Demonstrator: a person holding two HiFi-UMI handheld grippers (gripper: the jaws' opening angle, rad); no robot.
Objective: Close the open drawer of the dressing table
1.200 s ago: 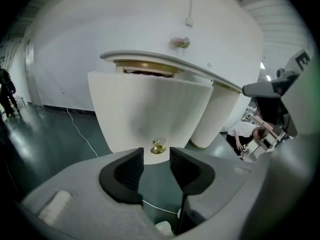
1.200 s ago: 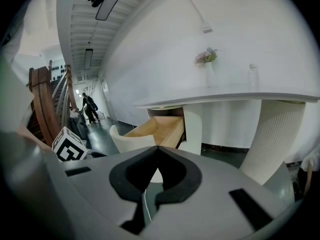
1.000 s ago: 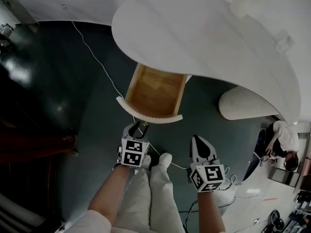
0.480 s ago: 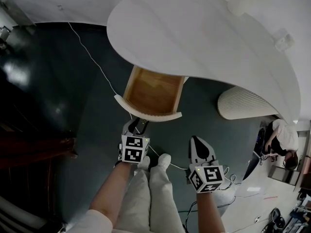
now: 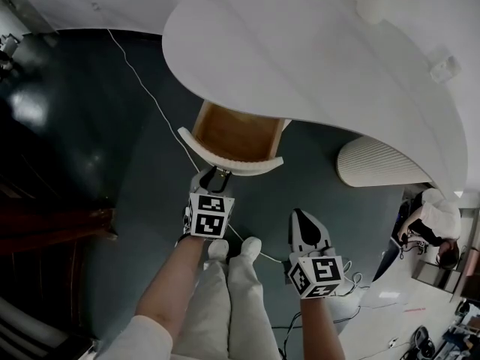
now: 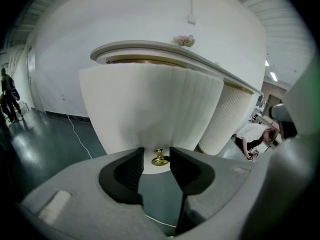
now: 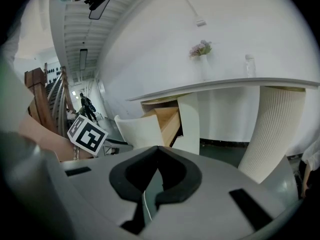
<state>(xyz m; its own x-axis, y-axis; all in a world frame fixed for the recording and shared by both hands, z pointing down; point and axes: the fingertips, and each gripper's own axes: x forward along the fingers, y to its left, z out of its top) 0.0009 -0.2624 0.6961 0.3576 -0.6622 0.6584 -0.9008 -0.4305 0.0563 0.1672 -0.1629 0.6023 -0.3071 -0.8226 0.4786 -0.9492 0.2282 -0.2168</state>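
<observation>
The dressing table's white top (image 5: 300, 51) overhangs a partly open drawer (image 5: 232, 133) with a wooden inside and a curved, fluted white front (image 5: 229, 163). My left gripper (image 5: 212, 177) is right up against that front. In the left gripper view the front (image 6: 150, 104) fills the picture, and its small brass knob (image 6: 160, 159) sits between the parted jaws of my left gripper (image 6: 156, 154), whose pads do not press on it. My right gripper (image 5: 306, 220) hangs back over the floor, shut and empty. The right gripper view shows the drawer (image 7: 165, 119) sticking out sideways beyond the shut tips of my right gripper (image 7: 158, 149).
A fluted white pedestal (image 5: 375, 163) carries the table to the right of the drawer. A white cable (image 5: 150, 96) runs across the dark floor past the drawer's left corner. A vase (image 5: 375, 2) and a glass (image 5: 444, 67) stand on the top. A person (image 5: 431, 220) crouches at far right.
The drawer has slid further in under the table top, showing less wood. My left gripper has moved forward with the drawer front. The right gripper has stayed put.
</observation>
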